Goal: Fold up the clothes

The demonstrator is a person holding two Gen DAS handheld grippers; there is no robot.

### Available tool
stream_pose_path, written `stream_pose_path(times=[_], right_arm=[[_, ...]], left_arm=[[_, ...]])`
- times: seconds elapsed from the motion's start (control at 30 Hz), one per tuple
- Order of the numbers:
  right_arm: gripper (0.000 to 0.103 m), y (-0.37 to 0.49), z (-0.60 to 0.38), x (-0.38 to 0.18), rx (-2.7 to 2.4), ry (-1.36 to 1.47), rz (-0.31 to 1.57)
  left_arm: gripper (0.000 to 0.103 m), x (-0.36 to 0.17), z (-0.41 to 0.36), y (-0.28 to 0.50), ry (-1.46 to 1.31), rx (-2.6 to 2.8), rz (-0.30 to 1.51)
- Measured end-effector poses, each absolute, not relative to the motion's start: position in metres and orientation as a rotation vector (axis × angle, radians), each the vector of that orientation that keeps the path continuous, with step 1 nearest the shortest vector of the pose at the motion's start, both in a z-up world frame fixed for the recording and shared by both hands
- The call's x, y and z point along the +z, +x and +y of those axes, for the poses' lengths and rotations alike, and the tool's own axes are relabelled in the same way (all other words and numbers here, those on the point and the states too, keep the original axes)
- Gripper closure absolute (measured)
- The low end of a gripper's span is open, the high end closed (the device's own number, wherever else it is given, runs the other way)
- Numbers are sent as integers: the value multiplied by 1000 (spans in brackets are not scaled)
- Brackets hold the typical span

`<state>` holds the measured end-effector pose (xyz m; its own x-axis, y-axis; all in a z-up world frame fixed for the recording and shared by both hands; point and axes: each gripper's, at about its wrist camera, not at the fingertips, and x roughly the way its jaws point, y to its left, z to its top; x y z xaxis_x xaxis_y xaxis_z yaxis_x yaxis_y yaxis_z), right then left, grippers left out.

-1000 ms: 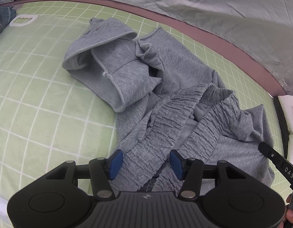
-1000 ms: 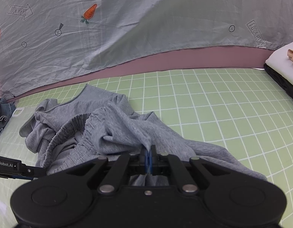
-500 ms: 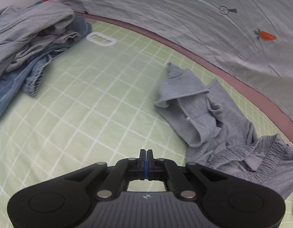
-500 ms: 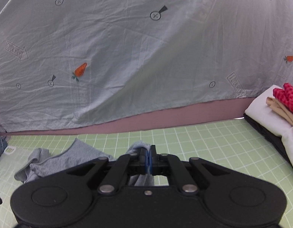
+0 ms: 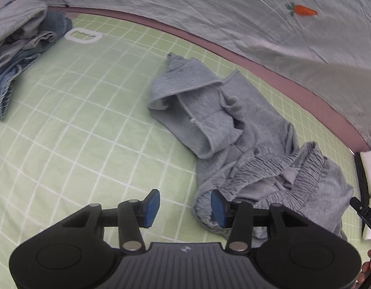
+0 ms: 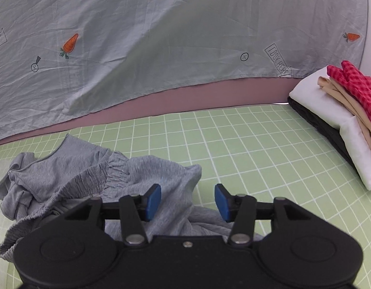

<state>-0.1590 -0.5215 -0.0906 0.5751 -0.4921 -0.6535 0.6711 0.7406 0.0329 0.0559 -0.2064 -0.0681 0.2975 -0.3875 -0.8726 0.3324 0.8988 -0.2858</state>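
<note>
A green gridded mat (image 5: 65, 125) lies largely bare toward its left edge, where a heap of denim and grey clothes (image 5: 19, 48) sits. Crumpled grey shorts (image 5: 233, 130) lie near its far edge, folded garments (image 6: 342, 120) stacked at the right edge. The left gripper (image 5: 185, 207) and right gripper (image 6: 188, 201) hover with jaws opening, pinching nothing.

Grey shorts (image 5: 252, 149) on green white-gridded mat (image 5: 77, 125); red checked cloth (image 6: 358, 86).
</note>
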Motion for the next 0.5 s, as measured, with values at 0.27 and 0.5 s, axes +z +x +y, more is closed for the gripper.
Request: stream_pose_path(times=[0.27, 0.5], right_arm=[[49, -186, -528, -104, -743, 337, 714], [47, -208, -532, -124, -786, 386, 778]], left_arm=[[35, -66, -250, 46, 83, -637, 1160], [34, -87, -259, 42, 187, -697, 1213]])
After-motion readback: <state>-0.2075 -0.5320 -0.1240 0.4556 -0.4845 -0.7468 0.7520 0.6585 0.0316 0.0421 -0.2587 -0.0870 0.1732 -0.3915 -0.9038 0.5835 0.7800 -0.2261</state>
